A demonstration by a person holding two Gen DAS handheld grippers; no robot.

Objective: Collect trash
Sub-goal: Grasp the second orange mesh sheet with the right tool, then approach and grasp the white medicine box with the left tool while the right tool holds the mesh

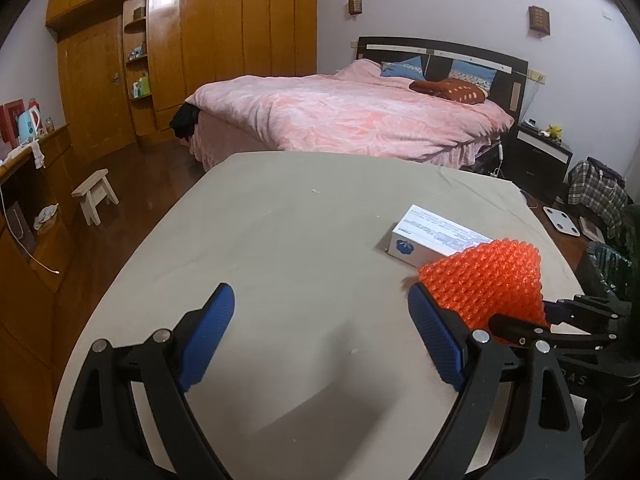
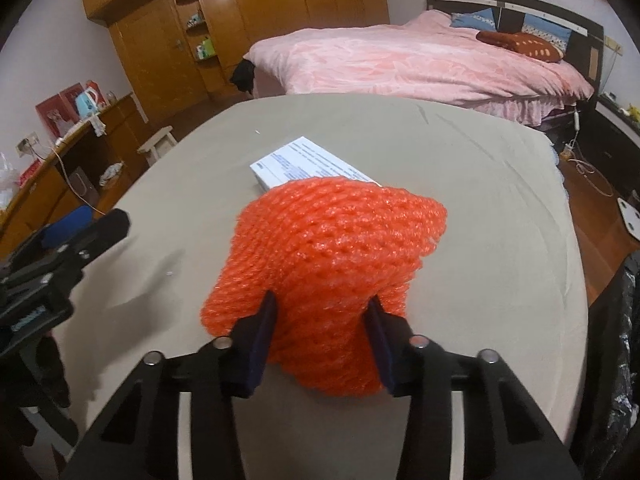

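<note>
Orange foam net [image 2: 320, 276] was clamped between the right tool [image 2: 322, 336] fingers, above the tabletop [image 2: 500, 220] | white box [image 2: 304, 164] lay just behind it | left tool [image 1: 320, 332] stood wide, empty | step: first item gripped; next calls for carrying it to the black bag [image 2: 616, 360].

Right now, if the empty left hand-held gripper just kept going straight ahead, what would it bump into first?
Probably nothing soon: the left hand-held gripper points over bare table cloth, with the white box and orange foam net off to its right. Depth is uncertain.
</note>
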